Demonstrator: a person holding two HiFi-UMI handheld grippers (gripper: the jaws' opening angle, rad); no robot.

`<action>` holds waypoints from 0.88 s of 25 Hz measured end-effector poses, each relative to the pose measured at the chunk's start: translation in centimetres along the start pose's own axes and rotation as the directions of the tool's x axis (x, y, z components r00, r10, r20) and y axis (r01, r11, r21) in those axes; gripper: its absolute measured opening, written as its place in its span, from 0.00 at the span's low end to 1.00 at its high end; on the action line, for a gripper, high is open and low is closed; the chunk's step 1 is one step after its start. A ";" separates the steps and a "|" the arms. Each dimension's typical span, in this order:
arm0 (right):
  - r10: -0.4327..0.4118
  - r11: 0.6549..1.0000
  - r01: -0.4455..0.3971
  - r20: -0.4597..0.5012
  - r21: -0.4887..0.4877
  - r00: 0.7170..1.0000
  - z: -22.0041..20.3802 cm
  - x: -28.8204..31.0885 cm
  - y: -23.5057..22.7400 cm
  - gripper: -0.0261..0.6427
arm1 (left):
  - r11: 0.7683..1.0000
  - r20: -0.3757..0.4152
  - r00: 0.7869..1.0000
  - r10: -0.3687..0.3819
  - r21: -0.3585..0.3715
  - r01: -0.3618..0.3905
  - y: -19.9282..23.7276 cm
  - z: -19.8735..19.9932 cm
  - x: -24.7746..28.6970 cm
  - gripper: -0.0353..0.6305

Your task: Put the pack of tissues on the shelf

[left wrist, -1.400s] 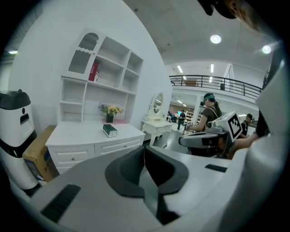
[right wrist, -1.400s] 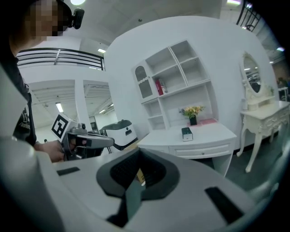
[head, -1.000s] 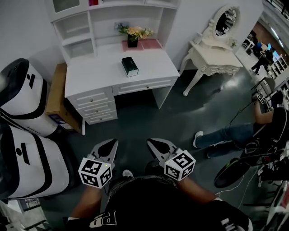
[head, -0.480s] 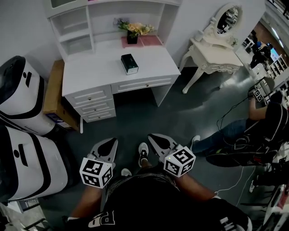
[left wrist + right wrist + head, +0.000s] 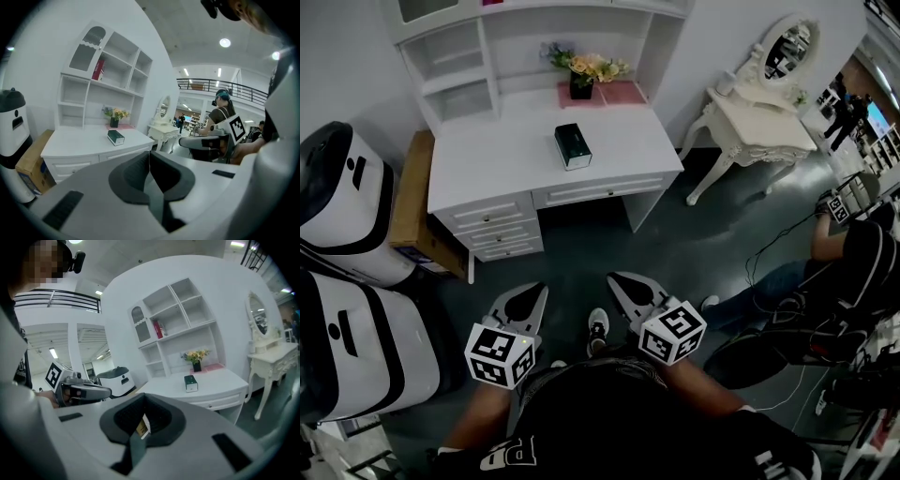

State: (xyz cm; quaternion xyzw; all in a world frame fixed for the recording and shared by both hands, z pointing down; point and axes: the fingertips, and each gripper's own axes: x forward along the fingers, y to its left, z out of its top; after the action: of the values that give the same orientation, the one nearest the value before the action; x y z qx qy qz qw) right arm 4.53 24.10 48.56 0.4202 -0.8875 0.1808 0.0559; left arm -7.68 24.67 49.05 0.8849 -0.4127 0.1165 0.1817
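Sitting on one desk (image 5: pixel 487 164), one tissue pack (image 5: pixel 573 146); left tongs (image 5: pixel 528 292), right tongs (image 5: pixel 622 281) both closed

White bench (image 5: pixel 506 159) with drawers — dark pack of tissues (image 5: pixel 572 146) lying near middle of top. At back: flowers in black pot (image 5: pixel 580 77) on pink mat (image 5: pixel 623 92), white shelf (image 5: pixel 459 73) rising behind.
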 end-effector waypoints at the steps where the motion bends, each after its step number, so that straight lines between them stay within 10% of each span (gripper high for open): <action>1: 0.002 1.000 -0.002 0.002 -0.001 1.000 0.4 0.4 -0.6 0.05 | 1.000 0.000 1.000 0.001 0.001 -0.001 0.2 0.3 0.6 0.08; 22: 0.081 0.996 -0.081 -0.009 -0.020 0.997 6.2 6.0 -12.4 0.05 | 0.997 -0.021 0.997 0.074 -0.006 -0.074 2.4 6.4 12.6 0.08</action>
State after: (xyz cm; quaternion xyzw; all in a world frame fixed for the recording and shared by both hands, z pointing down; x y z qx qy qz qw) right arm 10.45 10.27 47.75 0.3824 -0.9054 0.1758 0.0562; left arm -1.25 11.94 48.28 0.8672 -0.4435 0.1311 0.1845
